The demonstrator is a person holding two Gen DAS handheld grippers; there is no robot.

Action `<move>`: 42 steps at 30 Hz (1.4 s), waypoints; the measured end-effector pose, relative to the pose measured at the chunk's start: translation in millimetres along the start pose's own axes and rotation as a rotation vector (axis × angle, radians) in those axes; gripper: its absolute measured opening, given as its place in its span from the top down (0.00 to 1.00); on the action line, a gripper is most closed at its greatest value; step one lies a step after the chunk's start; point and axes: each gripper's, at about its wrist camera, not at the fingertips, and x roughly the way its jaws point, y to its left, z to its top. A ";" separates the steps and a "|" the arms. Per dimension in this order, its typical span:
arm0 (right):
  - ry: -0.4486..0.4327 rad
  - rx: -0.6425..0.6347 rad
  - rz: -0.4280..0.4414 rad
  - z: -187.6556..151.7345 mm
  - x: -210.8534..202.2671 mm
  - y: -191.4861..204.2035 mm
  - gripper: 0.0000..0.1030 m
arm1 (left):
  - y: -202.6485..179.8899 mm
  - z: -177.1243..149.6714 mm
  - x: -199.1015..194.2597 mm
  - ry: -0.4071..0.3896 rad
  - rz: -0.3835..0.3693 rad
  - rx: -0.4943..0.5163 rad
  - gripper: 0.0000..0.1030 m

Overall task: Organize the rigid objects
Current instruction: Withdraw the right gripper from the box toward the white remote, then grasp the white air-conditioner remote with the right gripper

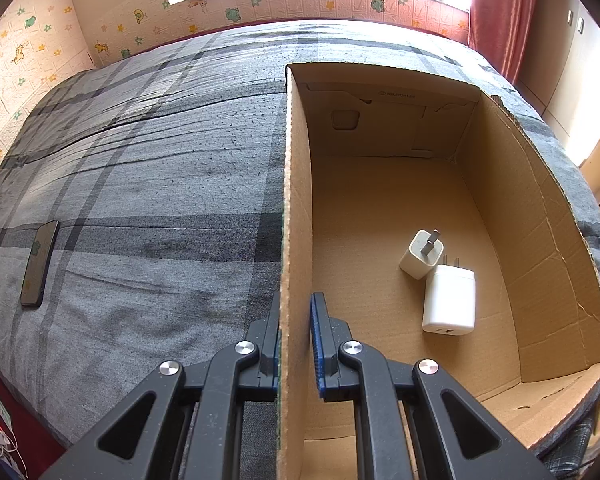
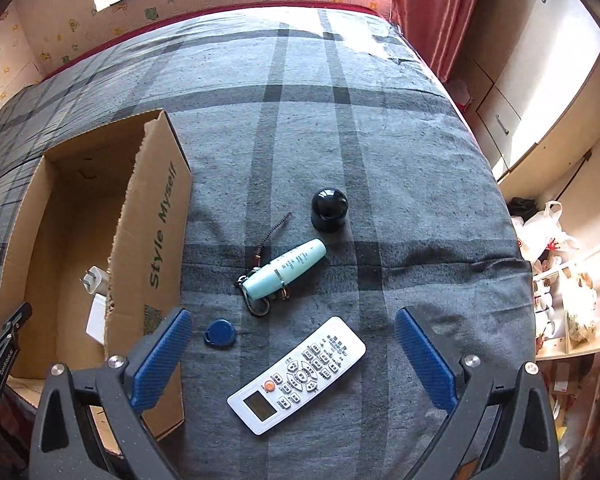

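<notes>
**Box steadied, remote next in line**

The bed (image 2: 380, 160), covered in soft grey plaid cloth, carries a corrugated cardboard box (image 1: 532, 220). The left tongs (image 1: 296, 340) pinch its thin side wall, probably to steady it for loading; two smooth white chargers (image 1: 448, 300) already lie inside. The right tongs (image 2: 294, 360) hang spread above the flat white remote (image 2: 300, 372), likely the next pick. Nearby lie a mint tube (image 2: 288, 268), a glossy black dome (image 2: 329, 208) and a blue fob (image 2: 220, 333).

We cannot read the print on the box's (image 1: 380, 128) far inner wall. In the right view its near wall (image 2: 152, 240) hides part of both chargers (image 2: 94, 280). The bottle (image 2: 286, 268) covers part of the keyring (image 2: 258, 306). The remote's (image 2: 298, 374) labels are too small.
</notes>
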 end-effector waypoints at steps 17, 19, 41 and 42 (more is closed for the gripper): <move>0.201 0.166 0.011 -43.5 89.5 -21.9 0.00 | 0.2 0.0 -0.1 0.000 0.001 0.000 0.88; 0.210 0.172 0.006 -46.8 94.4 -21.7 0.00 | -0.3 0.0 0.1 0.000 0.001 0.000 0.88; 0.207 0.094 0.036 -40.8 98.0 -0.8 0.52 | -1.6 0.6 0.2 0.000 0.003 0.004 0.88; 0.202 0.092 0.041 -40.1 96.0 -0.1 0.52 | -1.7 0.5 0.2 0.000 0.004 0.004 0.88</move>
